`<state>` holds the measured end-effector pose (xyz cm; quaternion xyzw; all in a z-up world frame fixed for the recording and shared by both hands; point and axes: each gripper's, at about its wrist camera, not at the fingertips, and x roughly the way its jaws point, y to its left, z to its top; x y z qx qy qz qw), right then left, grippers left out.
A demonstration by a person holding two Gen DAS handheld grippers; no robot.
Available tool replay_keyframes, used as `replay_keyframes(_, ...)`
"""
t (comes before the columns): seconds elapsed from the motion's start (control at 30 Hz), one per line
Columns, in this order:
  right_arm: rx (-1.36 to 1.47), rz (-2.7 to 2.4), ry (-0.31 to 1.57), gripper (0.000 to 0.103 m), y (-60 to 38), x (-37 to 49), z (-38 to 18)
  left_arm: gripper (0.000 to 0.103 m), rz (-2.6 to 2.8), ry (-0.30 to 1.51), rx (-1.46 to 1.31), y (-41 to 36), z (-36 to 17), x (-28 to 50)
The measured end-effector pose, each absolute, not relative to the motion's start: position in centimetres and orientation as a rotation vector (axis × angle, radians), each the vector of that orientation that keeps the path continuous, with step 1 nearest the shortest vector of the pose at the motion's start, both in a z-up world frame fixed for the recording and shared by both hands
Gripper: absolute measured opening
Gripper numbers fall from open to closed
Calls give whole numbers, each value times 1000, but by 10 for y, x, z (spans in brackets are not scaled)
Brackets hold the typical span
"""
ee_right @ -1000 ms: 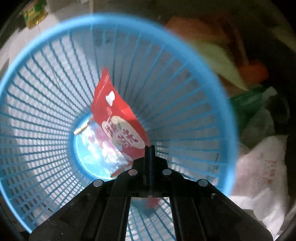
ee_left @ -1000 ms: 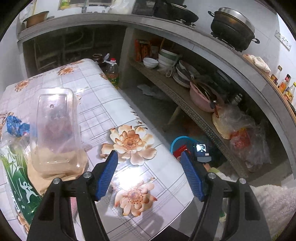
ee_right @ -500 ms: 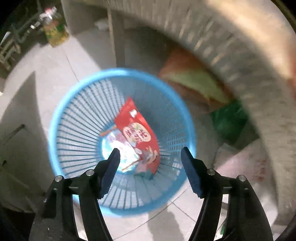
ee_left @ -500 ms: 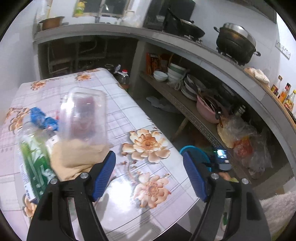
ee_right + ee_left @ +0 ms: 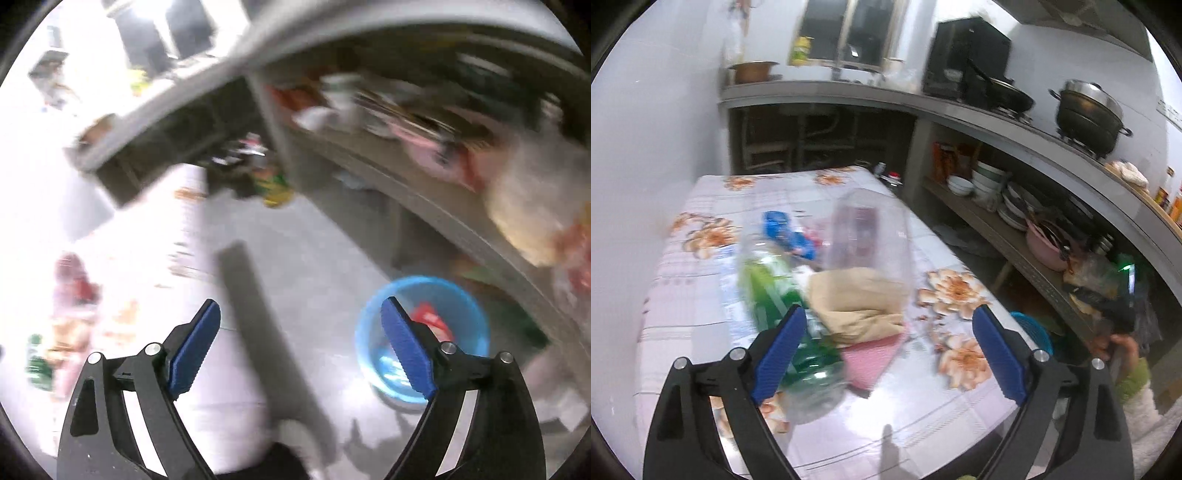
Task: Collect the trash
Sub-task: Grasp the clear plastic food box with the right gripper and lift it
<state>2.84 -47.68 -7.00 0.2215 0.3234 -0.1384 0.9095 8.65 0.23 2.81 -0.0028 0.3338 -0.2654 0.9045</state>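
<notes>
Trash pile: crumpled clear-and-green plastic bottle, clear plastic clamshell box, tan paper wad, pink packet, all heaped mid-way along the floral-print tablecloth table.
Left claw: left gripper hangs over the near table edge, blue pads spreading wider, nothing pinched; bottle just beside the left pad, pink packet between the jaws but untouched.
Right claw: right gripper also widening and empty, floor below it, frame badly smeared.
Bin: round blue plastic mesh basket on the floor beside the shelf, red wrapper already inside.
Doing it well: pick one piece, I'd say the paper wad or packet, centre it between the pads, close firmly before lifting; the slick bottle could squirt out.
</notes>
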Motion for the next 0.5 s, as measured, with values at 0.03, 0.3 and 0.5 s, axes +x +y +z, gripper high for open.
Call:
replay_keyframes(0.03,453,-241,649,89,-464,37,-61,90,-533,687,-19,8,27,88)
replay_keyframes(0.3,425,-6,627,95,-352,111,-42,90,-375,704,-98,43,7,113)
replay_keyframes(0.5,372,125,667,95,-272,173,-34,90,-321,702,-119,57,-8,129)
